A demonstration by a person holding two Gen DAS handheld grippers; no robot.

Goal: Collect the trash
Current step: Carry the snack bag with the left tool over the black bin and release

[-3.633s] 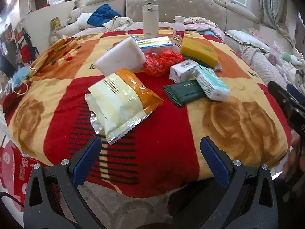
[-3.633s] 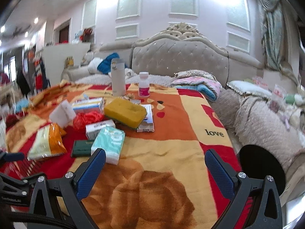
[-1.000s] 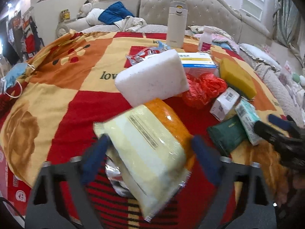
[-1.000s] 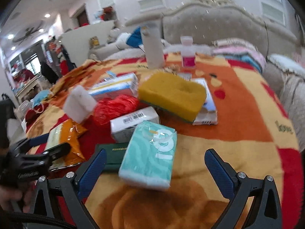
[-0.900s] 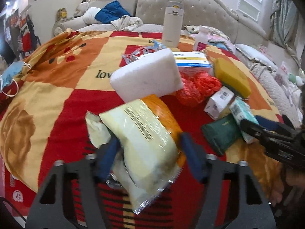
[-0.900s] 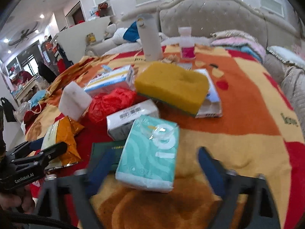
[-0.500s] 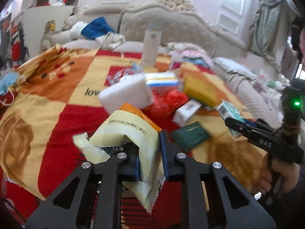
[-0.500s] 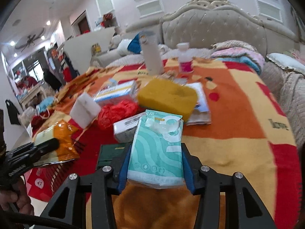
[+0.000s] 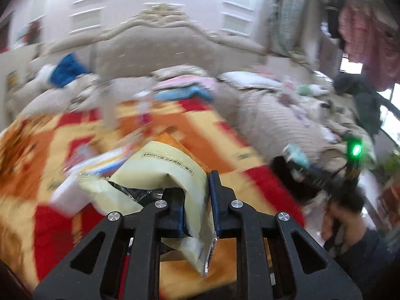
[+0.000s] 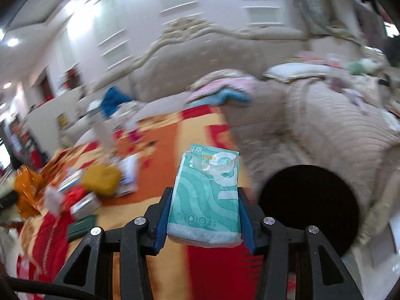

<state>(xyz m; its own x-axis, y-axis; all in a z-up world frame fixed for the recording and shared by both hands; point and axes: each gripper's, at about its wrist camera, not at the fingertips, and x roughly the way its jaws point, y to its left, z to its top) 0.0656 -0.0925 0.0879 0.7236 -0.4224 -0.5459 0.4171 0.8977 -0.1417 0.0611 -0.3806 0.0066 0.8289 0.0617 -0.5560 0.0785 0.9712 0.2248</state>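
Observation:
My left gripper (image 9: 197, 207) is shut on a crumpled yellow and orange snack bag (image 9: 170, 170) and holds it lifted above the bed blanket (image 9: 45, 212). My right gripper (image 10: 203, 217) is shut on a teal tissue pack (image 10: 207, 195) and holds it up, to the left of a round black bin opening (image 10: 308, 210). The right gripper with the tissue pack also shows at the right of the left wrist view (image 9: 305, 170), and the snack bag shows at the far left of the right wrist view (image 10: 25, 192). Both views are motion-blurred.
On the red, orange and yellow blanket lie a yellow sponge (image 10: 101, 178), a white box (image 10: 85, 205), a dark green wallet (image 10: 81, 227), a white foam block (image 9: 67, 195) and a tall white bottle (image 10: 103, 135). A beige quilt (image 10: 325, 125) and padded headboard (image 9: 160, 45) stand behind.
Both grippers closed on their items, the left on the snack bag and the right on the tissue pack, lifted them off the blanket and swung to the right, toward the black bin.

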